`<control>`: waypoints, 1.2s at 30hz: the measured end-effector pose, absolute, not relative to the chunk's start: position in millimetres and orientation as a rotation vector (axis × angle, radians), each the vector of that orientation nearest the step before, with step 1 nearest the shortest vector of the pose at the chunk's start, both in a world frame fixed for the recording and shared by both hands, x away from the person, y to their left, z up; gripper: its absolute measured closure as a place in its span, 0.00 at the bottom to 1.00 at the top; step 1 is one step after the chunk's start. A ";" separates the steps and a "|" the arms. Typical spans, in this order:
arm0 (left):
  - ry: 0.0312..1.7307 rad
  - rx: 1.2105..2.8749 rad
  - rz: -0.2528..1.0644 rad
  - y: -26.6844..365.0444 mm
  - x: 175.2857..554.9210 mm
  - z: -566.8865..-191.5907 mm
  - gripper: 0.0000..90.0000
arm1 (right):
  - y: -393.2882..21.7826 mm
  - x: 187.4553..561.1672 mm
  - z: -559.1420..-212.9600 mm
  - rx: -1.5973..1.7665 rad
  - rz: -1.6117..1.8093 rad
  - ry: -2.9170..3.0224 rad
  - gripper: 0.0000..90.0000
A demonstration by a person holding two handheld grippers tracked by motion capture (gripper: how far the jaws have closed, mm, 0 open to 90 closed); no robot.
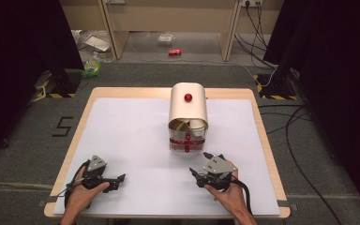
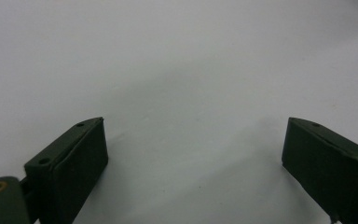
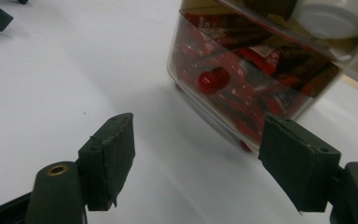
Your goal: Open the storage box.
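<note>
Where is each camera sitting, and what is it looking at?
High view: sits above the person's side, looking forward and down on the white table and the container with red knobs; both hands show, with the left gripper and right gripper.
Left gripper view: rides on the left gripper, facing bare table between its open jaws.
Right gripper view: rides on the right gripper, facing the container's clear drawer of red packets.
Shared: the high and right gripper views both show the container.

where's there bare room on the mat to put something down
Bare: the white mat left of the drawer box, the strip between the two claws, and the right side toward the table edge. Crowded: just before the box, by the right claw.
</note>
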State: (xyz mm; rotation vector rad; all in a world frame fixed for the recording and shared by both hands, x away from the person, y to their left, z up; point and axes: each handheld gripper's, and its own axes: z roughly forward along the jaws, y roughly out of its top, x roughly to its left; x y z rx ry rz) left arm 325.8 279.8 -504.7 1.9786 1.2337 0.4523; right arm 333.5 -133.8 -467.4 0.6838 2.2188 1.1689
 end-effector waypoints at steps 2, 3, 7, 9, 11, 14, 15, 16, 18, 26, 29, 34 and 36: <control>1.236 1.964 0.437 281.6 326.0 -504.7 0.07 | -129.3 335.1 -467.5 0.665 1.169 2.220 0.31; 1.234 1.962 0.430 282.4 326.1 -504.6 0.07 | -127.4 335.6 -467.7 0.663 1.172 2.219 0.31; 1.234 1.972 0.443 281.0 325.9 -504.6 0.07 | -121.3 336.7 -466.7 0.650 1.177 2.216 0.32; 1.233 1.983 0.458 279.0 325.7 -504.9 0.07 | -118.9 337.2 -465.9 0.641 1.185 2.212 0.32; 1.231 2.002 0.474 277.5 325.4 -504.8 0.07 | -117.0 337.7 -465.5 0.631 1.187 2.210 0.32; 1.227 2.018 0.496 275.0 325.2 -505.2 0.07 | -113.8 338.2 -464.0 0.610 1.193 2.200 0.33; 1.226 2.019 0.495 275.1 325.2 -505.1 0.07 | -112.9 338.4 -463.5 0.607 1.194 2.199 0.33; 1.226 2.019 0.495 275.1 325.2 -505.1 0.07 | -112.9 338.4 -463.5 0.607 1.194 2.199 0.33; 1.227 2.017 0.495 274.9 325.2 -505.2 0.07 | -110.0 339.7 -461.6 0.586 1.195 2.194 0.33; 1.228 2.021 0.497 274.6 325.2 -505.1 0.07 | -96.9 344.6 -460.8 0.525 1.200 2.193 0.34; 1.228 2.020 0.498 274.5 325.1 -505.1 0.07 | -94.9 345.7 -460.4 0.523 1.205 2.188 0.34; 1.228 2.021 0.499 274.4 325.1 -505.1 0.07 | -89.5 347.4 -459.4 0.480 1.189 2.175 0.35; 1.228 2.021 0.498 274.5 325.1 -505.1 0.07 | -86.5 348.4 -458.5 0.446 1.177 2.172 0.35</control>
